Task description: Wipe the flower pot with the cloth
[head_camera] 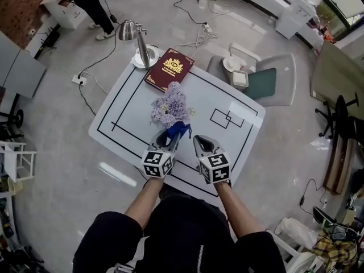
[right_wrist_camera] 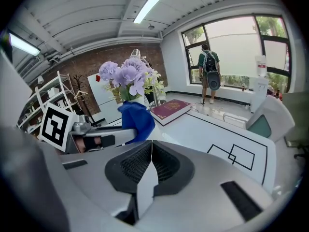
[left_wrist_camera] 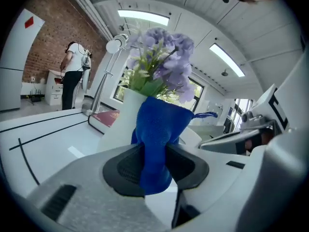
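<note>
Left gripper (left_wrist_camera: 154, 166): the jaws are pressed onto a fold of the blue cloth and pinch it between the black pads. It sits just on the person's side of the flower pot.
Cloth (left_wrist_camera: 159, 129): it rises bunched out of the left jaws and lies against the near face of the flower pot, touching it.
Right gripper (right_wrist_camera: 150, 163): the jaws are pressed together with nothing between them. It is held to the right of the flower pot, near it but apart.
Flower pot (left_wrist_camera: 123, 122): it is white and stands upright on the table, with its near side partly covered by the cloth.
Flowers (head_camera: 169, 106): pale purple blooms with green leaves rise from the flower pot and hide most of it from above.
Table (head_camera: 114, 118): it is white with black lines marked on it, and the flower pot stands on it.
Book (head_camera: 169, 68): dark red with a gold emblem, it lies flat on the far side of the flower pot.
Lamp (head_camera: 136, 36): it is silver and stands beyond the flower pot, just left of the book.
Chair (head_camera: 267, 81): it is grey with a green seat and stands off the table, to the far right of the flower pot.
Person (left_wrist_camera: 75, 74): the person stands well beyond the flower pot, by the brick wall.
</note>
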`<state>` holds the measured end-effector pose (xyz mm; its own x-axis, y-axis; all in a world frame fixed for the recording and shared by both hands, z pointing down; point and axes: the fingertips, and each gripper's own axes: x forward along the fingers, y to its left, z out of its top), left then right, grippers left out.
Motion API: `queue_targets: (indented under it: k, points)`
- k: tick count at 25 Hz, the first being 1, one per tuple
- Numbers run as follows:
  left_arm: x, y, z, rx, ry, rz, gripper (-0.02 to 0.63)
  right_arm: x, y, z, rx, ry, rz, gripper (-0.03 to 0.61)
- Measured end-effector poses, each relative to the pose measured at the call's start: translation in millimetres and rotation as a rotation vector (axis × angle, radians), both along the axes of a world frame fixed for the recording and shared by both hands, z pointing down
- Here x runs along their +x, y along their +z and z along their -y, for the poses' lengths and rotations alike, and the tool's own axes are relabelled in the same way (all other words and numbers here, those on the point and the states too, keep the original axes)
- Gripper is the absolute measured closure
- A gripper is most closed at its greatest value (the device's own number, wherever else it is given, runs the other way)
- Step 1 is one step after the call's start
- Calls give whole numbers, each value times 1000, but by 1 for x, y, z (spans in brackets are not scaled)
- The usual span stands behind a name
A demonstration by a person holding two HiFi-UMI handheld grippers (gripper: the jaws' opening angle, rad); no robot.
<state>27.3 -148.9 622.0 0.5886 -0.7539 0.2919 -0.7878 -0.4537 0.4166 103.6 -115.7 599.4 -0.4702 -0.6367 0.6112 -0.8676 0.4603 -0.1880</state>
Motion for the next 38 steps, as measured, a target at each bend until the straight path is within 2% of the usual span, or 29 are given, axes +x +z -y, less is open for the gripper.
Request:
queue_targets:
  k: [3, 9, 13, 15, 18, 27, 36, 38]
  points:
    - [10, 3, 12, -22, -30, 8, 489, 5, 0, -2, -3, 9, 0, 569]
    - [21, 49, 17, -166, -92, 52, 489, 21, 2, -4, -7, 36, -2, 569]
    - [28, 74, 9, -243, -82, 80, 489, 31, 2, -6, -6, 54, -7, 569]
    - [33, 68, 5, -223, -52, 67, 489, 35, 0, -6, 5, 70, -14, 569]
    - [38, 40, -2, -138, 12, 49, 489, 36, -5, -5, 19, 80, 0, 569]
    - [23, -34, -28, 53, 114, 107, 489, 22, -38, -9, 80, 62, 38, 571]
    - [15, -60, -50, 120, 170, 179, 489, 17, -48, -19, 93, 45, 54, 571]
    - [16, -59, -52, 114, 172, 170, 489, 19, -48, -21, 93, 47, 55, 571]
